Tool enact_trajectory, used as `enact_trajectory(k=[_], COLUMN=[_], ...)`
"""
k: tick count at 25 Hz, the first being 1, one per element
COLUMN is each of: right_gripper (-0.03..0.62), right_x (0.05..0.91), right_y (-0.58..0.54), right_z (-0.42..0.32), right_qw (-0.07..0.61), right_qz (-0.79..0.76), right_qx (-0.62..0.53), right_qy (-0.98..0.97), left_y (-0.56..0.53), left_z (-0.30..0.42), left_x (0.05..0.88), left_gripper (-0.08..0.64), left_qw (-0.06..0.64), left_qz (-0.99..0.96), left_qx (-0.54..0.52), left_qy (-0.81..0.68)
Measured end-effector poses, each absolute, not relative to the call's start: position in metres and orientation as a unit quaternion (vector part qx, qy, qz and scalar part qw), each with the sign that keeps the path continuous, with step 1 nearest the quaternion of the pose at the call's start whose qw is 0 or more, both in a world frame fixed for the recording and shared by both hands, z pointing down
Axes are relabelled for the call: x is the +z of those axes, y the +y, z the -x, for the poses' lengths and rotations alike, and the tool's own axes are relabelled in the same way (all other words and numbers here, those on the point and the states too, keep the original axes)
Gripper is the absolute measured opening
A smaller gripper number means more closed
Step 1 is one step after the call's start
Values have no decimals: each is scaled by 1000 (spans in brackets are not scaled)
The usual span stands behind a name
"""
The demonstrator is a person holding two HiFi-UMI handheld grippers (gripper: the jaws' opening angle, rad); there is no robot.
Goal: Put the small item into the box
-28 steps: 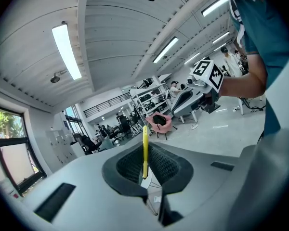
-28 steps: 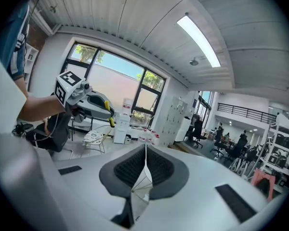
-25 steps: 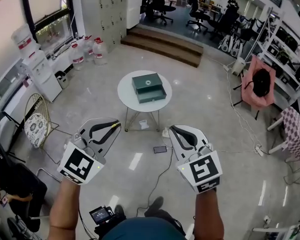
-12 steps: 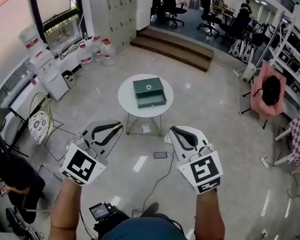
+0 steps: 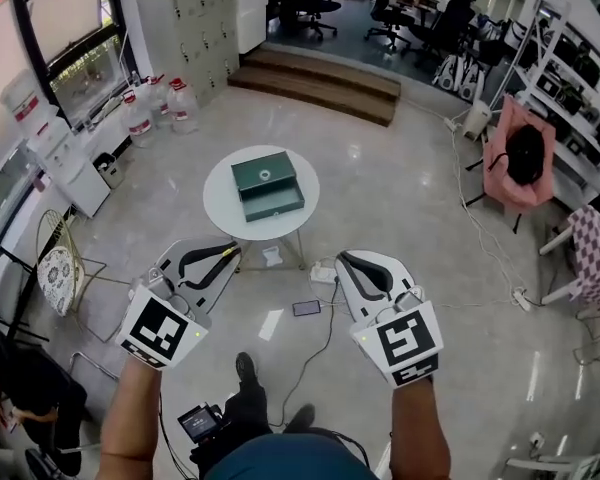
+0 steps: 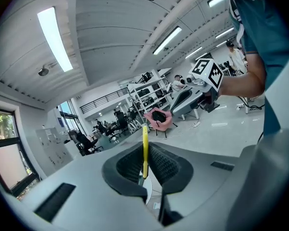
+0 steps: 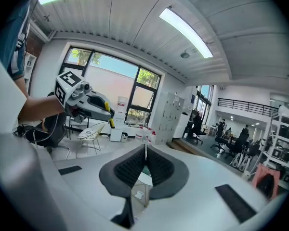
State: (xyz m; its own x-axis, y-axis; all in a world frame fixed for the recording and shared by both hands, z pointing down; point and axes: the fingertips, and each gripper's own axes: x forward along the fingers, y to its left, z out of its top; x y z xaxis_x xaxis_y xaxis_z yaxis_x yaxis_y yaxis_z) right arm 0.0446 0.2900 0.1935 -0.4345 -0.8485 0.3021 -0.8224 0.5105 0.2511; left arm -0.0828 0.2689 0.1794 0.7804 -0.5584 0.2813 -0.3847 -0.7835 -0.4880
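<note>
The small item, a thin yellow strip [image 6: 145,137], stands upright between the pads of the left gripper [image 5: 223,256], which are pressed together on its lower end so that the upper part sticks out past the tips. Held that way, the free end can probably lead into the box while the tool stays clear of it.

The right gripper [image 7: 145,154] has its pads pressed together as well. A pale sliver shows along their seam, but I cannot tell whether it is something held or only light through the gap, so I take this tool as carrying nothing.

The box [image 5: 267,186], dark green, sits on a small round white table [image 5: 218,190] well ahead of both tools. Its lower part looks like a drawer pulled forward, which would give the strip an open place to go.

Both tools are held low and level in front of the person, pointing toward the table, a fair carrying posture for closing the distance.
</note>
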Motion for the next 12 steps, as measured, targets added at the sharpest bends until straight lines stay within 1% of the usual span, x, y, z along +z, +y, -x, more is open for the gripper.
enact_trajectory(k=[5,7,9,12], right_gripper=[38,38,38,38], right_x=[198,193,185,180], right_y=[226,202,172,117], right_z=[-88,-93,-83,-51], right_qw=[214,217,218,219], right_qz=[-532,-545,-557,-571], right_qx=[-23,-19,-15,-14], right_qy=[-819,-810,-801,-791], left_y=[186,157,126,69], left_z=[31,21,27,55], left_x=[186,181,172,169], left_gripper=[37,37,37,37], left_qw=[207,210,214,216], left_qz=[936,941,944,948], left_qx=[-190,-186,-180,-172], left_qy=[210,192,173,155])
